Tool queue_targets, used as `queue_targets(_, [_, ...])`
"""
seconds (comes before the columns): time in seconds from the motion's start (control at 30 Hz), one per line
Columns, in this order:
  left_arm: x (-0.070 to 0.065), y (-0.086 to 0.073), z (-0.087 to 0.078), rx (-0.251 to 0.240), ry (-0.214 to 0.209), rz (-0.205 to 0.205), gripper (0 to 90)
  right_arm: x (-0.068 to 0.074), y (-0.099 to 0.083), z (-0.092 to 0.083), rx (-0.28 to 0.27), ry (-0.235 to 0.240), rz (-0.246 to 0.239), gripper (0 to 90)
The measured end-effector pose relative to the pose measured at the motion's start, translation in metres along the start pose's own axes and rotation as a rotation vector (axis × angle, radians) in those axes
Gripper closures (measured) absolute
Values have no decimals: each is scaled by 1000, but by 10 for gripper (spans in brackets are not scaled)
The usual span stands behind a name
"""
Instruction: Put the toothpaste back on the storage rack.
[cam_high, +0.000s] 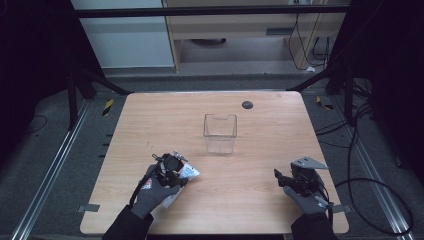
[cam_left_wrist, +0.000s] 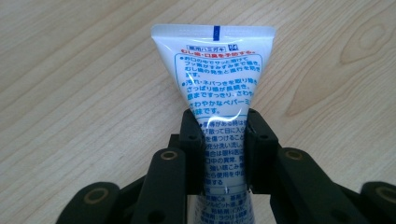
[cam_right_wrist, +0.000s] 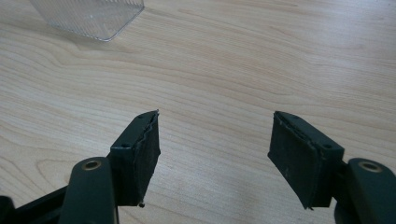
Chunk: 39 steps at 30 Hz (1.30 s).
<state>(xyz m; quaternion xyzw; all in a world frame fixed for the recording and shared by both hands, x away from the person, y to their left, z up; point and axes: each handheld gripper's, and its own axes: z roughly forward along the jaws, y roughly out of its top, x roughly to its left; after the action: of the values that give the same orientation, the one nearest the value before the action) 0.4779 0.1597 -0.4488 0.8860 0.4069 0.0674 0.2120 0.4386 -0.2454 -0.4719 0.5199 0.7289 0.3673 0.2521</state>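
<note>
1. Dark floor and black frame posts surround a light wooden desk (cam_high: 260, 190), with cables trailing on the floor at its right side.
2. Near the middle of the desk stands a clear plastic container (cam_high: 220, 132), open at the top, and a small dark round disc (cam_high: 247, 104) sits close to the far edge.
3. At the near left part of the desk, the left hand-held gripper (cam_high: 172, 167) is held by a gloved hand (cam_high: 152, 192) and points down at a white tube (cam_left_wrist: 219, 88) printed with blue and red lettering.
4. In the left gripper view, the tube lies flat on the wood with its flat crimped end pointing away, and the two black jaws press against its sides at the narrower middle part, so the left hand-held gripper is clenched on the tube.
5. At the near right part of the desk, well apart from the tube and the container, the right hand-held gripper (cam_high: 282, 179) sits low over the wood.
6. In the right gripper view, its jaws stand wide apart with bare desk between them, so it is released, and a corner of the container shows at the upper left.
</note>
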Motion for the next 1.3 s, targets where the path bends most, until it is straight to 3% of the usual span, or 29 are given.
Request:
queue_targets(0.2, [3, -1, -19, -82, 13, -10, 721, 0, 0, 0, 0, -2, 4, 332])
queue_targets(0.37, [4, 0, -39, -196, 29, -36, 722, -1, 0, -1, -5, -6, 3, 332])
queue_targets(0.4, [4, 0, -39, -196, 29, -36, 721, -1, 0, -1, -5, -6, 4, 332])
queue_targets(0.67, [3, 4, -55, -343, 82, -51, 721, 0, 0, -1, -14, -11, 5, 332])
queue_targets(0.93, [13, 9, -61, -408, 103, -88, 718, 2, 0, -2, -15, -15, 6, 332])
queue_targets(1.07, [18, 16, -68, -463, 109, -109, 718, 1, 0, -1, -14, -16, 5, 332])
queue_targets(1.13, [19, 23, -76, -517, 117, -123, 718, 1, 0, -2, -15, -17, 5, 332])
queue_targets(1.3, [18, 32, -83, -574, 112, -134, 716, 1, 0, -2, -17, -16, 7, 332])
